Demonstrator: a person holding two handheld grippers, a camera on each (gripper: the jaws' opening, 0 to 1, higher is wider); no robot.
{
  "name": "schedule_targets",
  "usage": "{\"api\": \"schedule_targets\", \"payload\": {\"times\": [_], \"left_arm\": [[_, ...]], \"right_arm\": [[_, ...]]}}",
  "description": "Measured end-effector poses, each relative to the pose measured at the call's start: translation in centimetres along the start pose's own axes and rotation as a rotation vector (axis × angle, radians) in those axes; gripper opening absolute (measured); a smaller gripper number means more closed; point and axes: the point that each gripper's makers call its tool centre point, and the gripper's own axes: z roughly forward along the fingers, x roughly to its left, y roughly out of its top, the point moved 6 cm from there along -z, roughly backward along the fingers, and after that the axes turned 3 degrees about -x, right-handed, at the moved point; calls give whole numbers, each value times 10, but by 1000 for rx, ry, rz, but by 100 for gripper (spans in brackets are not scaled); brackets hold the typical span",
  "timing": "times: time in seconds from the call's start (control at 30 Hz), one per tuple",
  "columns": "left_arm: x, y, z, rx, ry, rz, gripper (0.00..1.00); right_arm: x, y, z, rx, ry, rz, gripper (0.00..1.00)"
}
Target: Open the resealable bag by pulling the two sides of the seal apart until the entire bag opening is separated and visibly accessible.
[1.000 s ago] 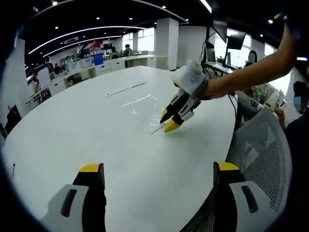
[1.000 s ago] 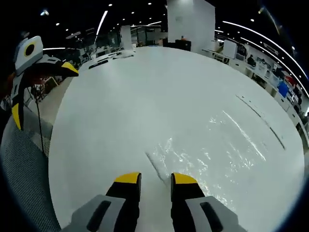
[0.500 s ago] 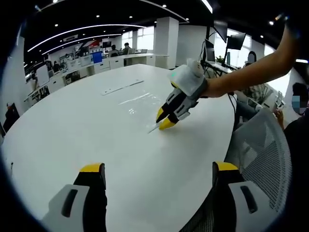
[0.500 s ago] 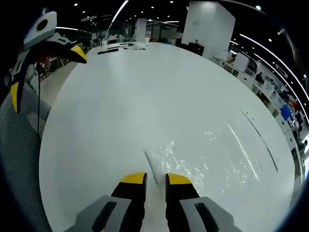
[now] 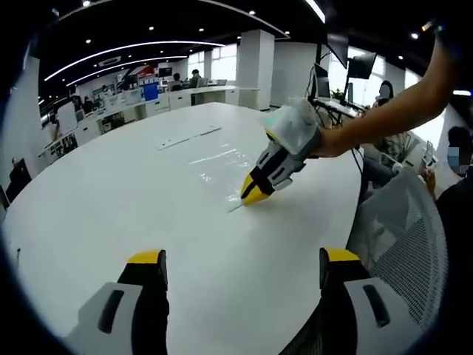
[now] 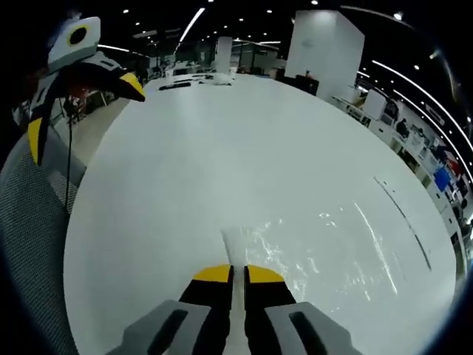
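The right gripper (image 6: 231,275) has its yellow-tipped fingers (image 6: 213,274) drawn nearly together, pinching the near edge of the clear resealable bag (image 6: 325,244); a thin strip of that edge runs up through the narrow slot between them and pokes out just past the tips. Beyond the fingers and to their right, the bag lies flat on the white table (image 6: 222,163), showing mostly as glints and wrinkles. In the left gripper view the same right gripper (image 5: 253,194) comes down at a slant with its tips touching the table at the bag's (image 5: 218,166) near corner, a bare forearm (image 5: 392,111) reaching back from it to the upper right.

The left gripper (image 5: 240,264) is released, its two fingers (image 5: 146,258) spread wide apart with bare table (image 5: 111,185) between them, well short of the bag. In the right gripper view it (image 6: 80,107) hangs off the table's left edge, spread and holding nothing.

Far past the bag, thin dark strips (image 5: 189,137) lie on the table. A grey mesh chair back (image 5: 414,229) stands beside the left gripper's right finger, at the table's rim. Office desks (image 5: 140,100) and ceiling lights fill the background.
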Motion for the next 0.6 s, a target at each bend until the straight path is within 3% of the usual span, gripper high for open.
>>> {"api": "schedule_targets", "payload": {"times": [0.23,0.33,0.4,0.6], "left_arm": [[-2,6,5,-2,-19,46,83],[-8,6,7,24,-81,133,81],[-10,6,8,35,-78,165,77],[-17,13,16,24,-111,184,77]], "right_arm": [[7,2,-7,-7,11,3,1],[11,3,-12,-10,5,-4,1],[14,3,-15,-18,9,1,1],[27,6,-24,-26,26,-18,1]]}}
